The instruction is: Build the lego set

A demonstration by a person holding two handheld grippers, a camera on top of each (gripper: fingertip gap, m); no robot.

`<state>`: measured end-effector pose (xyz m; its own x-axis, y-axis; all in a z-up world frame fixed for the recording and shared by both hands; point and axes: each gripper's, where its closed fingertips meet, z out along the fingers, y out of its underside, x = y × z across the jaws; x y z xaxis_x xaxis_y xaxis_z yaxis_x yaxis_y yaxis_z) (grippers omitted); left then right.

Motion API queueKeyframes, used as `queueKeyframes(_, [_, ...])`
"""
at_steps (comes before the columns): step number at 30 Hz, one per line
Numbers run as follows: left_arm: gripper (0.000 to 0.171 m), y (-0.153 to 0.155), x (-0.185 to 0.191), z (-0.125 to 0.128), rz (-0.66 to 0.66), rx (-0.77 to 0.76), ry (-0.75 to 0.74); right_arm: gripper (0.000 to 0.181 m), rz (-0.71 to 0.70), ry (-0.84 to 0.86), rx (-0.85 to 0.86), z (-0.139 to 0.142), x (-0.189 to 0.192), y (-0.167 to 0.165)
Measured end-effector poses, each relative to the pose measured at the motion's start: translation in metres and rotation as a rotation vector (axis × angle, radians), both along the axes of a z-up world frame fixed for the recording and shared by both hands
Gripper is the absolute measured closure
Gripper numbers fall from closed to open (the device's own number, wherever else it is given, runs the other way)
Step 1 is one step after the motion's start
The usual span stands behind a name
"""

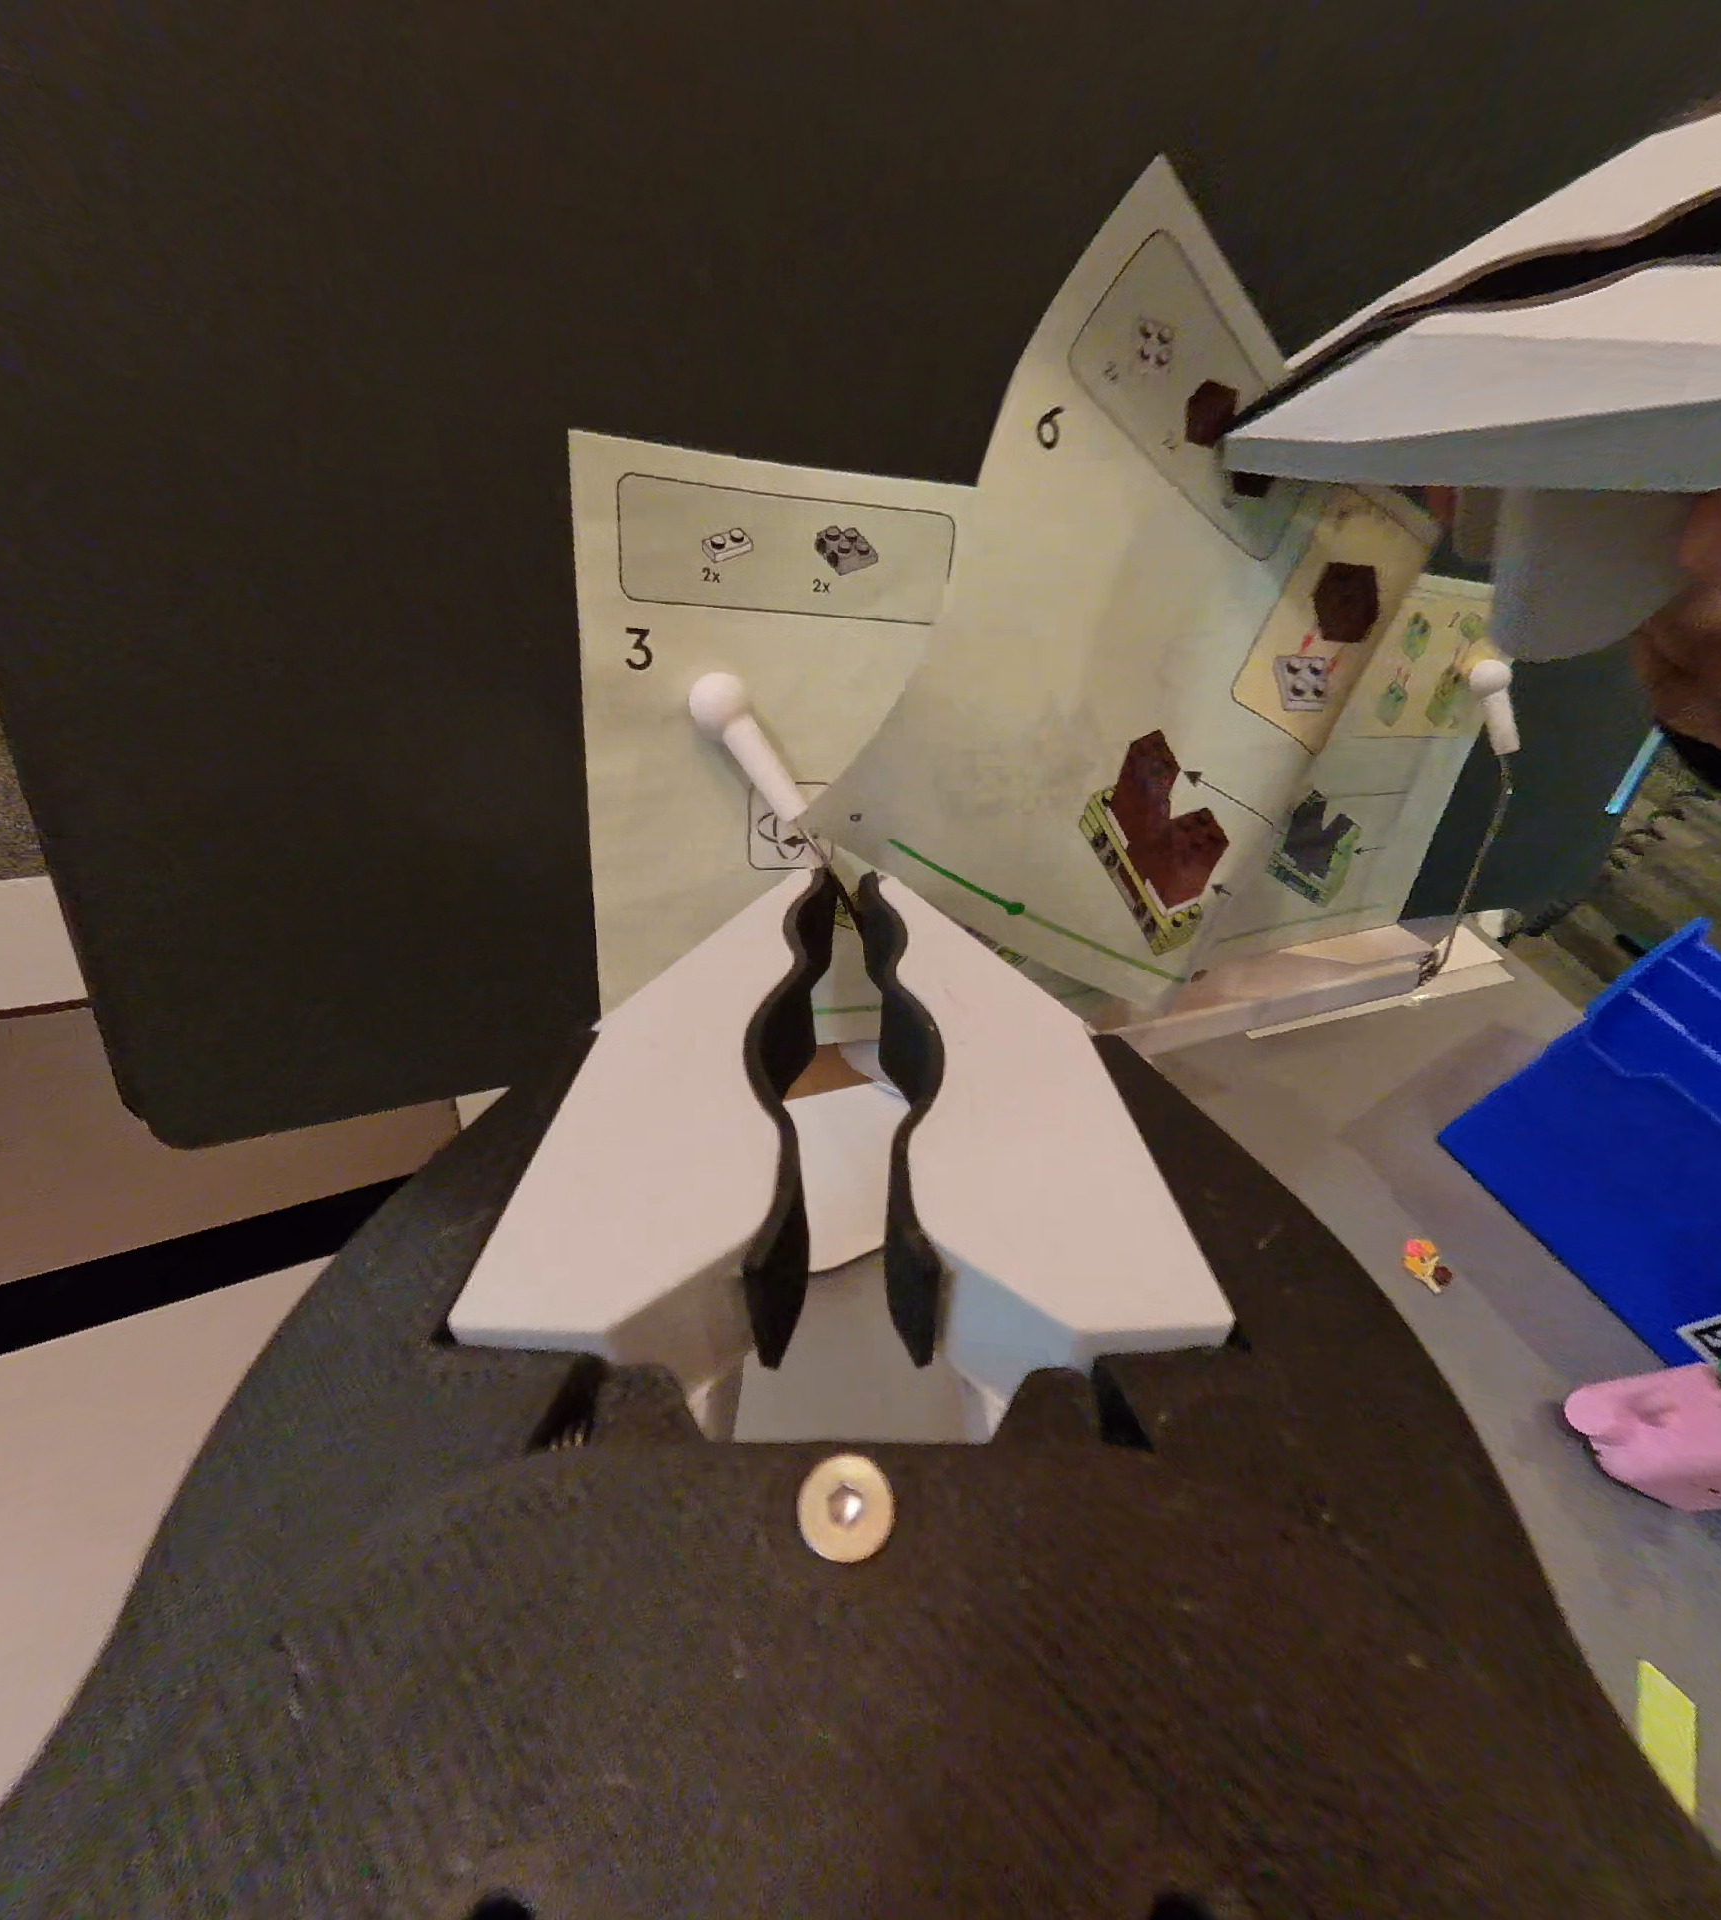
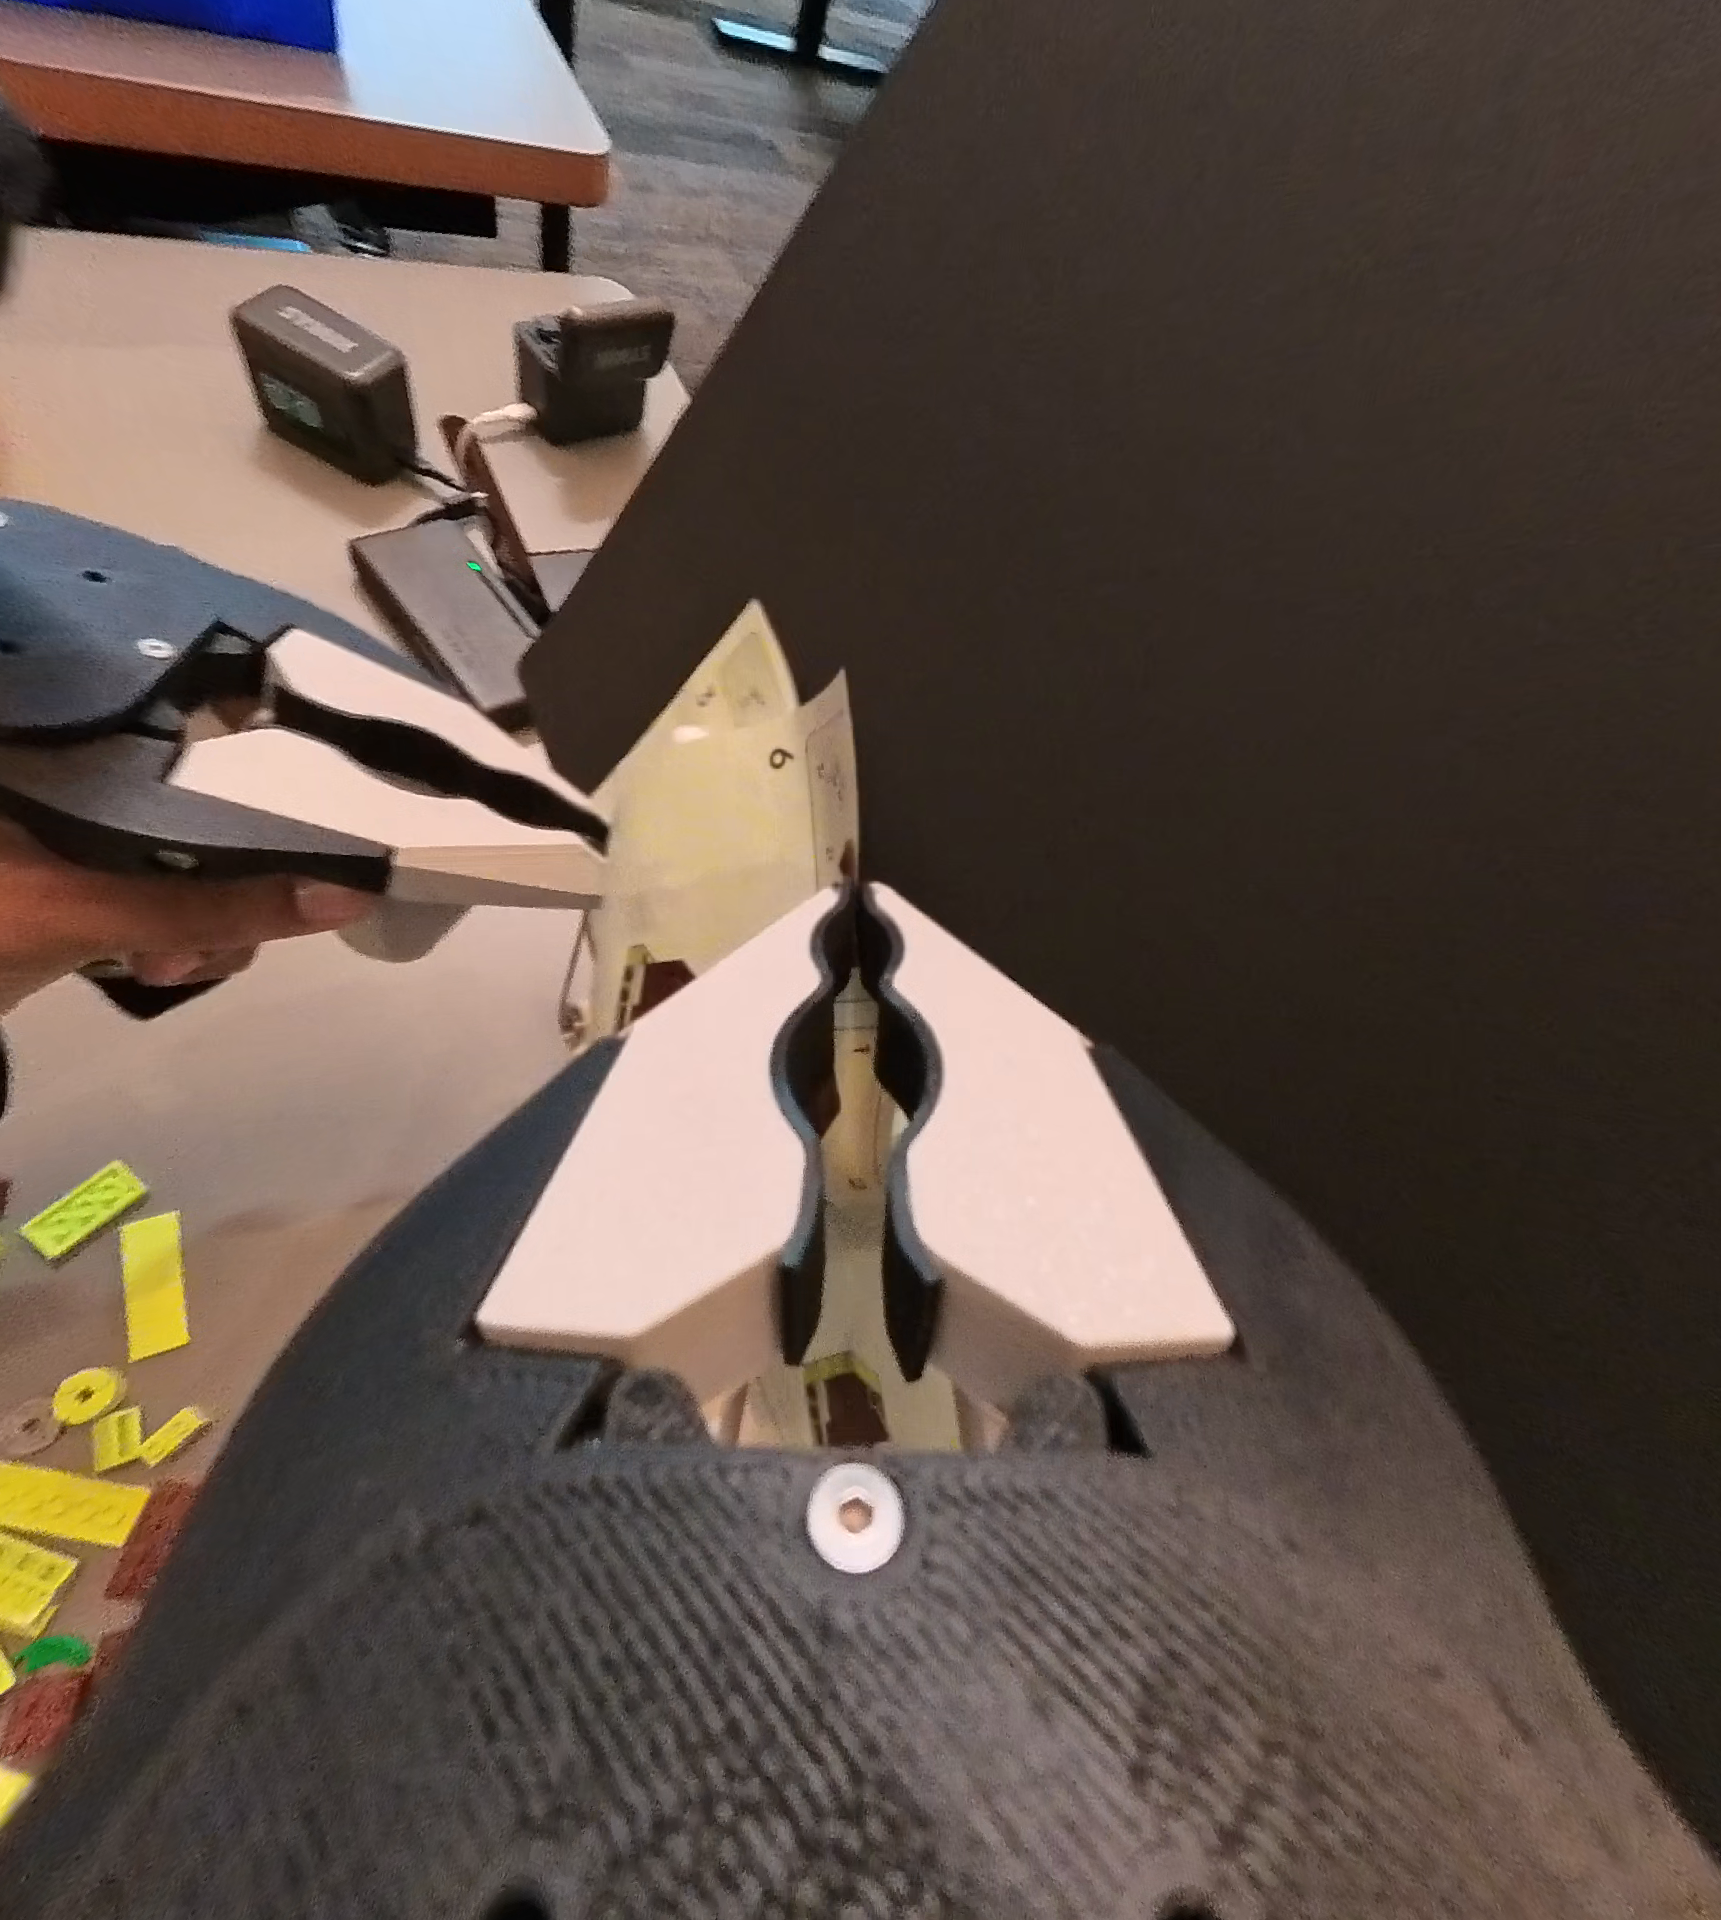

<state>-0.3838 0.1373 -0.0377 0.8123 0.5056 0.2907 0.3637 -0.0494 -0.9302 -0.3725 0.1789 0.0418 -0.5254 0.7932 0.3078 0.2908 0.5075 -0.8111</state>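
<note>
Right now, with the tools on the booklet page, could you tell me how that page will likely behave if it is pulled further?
The page already curls, so it is probably floppy and light. Its thin paper could crease or tear at the right tool.

The instruction booklet was partly covered in the left wrist view: the right gripper hid the top of its curling page, and the left gripper hid its lower edge. At far right the blue bin and pink piece ran off-frame. In the right wrist view's lower left, the loose bricks were blurred.
</note>
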Motion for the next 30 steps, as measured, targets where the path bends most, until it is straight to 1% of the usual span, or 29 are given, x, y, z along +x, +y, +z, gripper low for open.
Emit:
queueKeyframes(3, [0.170,-0.007,-0.004,-0.004,0.006,0.020,-0.042,0.181,-0.086,0.024,0.043,-0.004,-0.011,0.010])
queueKeyframes(6, [0.170,-0.010,-0.003,-0.005,-0.019,0.061,-0.066,0.181,-0.127,0.110,0.094,0.000,-0.016,0.017])
queueKeyframes(7, [0.170,-0.009,-0.002,-0.004,-0.028,0.062,-0.053,0.181,-0.127,0.150,0.118,0.002,-0.016,0.017])
queueKeyframes(10, [0.171,-0.005,0.003,0.003,-0.053,0.031,0.046,0.181,-0.102,0.225,0.147,0.002,-0.016,0.012])
queueKeyframes(13, [0.171,0.002,0.009,0.009,-0.075,0.010,0.140,0.181,-0.071,0.199,0.131,-0.007,-0.018,0.003])
queueKeyframes(17, [0.171,0.007,0.014,0.010,-0.083,-0.075,0.267,0.181,-0.009,0.199,0.126,-0.011,-0.023,-0.014])
queueKeyframes(19, [0.171,0.008,0.015,0.009,-0.084,-0.095,0.260,0.181,0.020,0.198,0.156,-0.013,-0.025,-0.022])
queueKeyframes(23, [0.171,0.009,0.016,0.009,-0.096,-0.084,0.224,0.180,0.088,0.237,0.307,-0.019,-0.029,-0.036])
queueKeyframes(24, [0.171,0.009,0.016,0.008,-0.097,-0.077,0.201,0.178,0.102,0.261,0.338,-0.019,-0.030,-0.040])
queueKeyframes(26, [0.171,0.009,0.016,0.008,-0.104,-0.066,0.172,0.165,0.142,0.303,0.366,-0.020,-0.029,-0.050])
queueKeyframes(27, [0.171,0.008,0.016,0.008,-0.102,-0.066,0.166,0.162,0.142,0.337,0.372,-0.016,-0.029,-0.053])
queueKeyframes(30, [0.171,0.007,0.014,0.007,-0.103,-0.050,0.141,0.147,0.090,0.447,0.350,0.002,-0.016,-0.047])
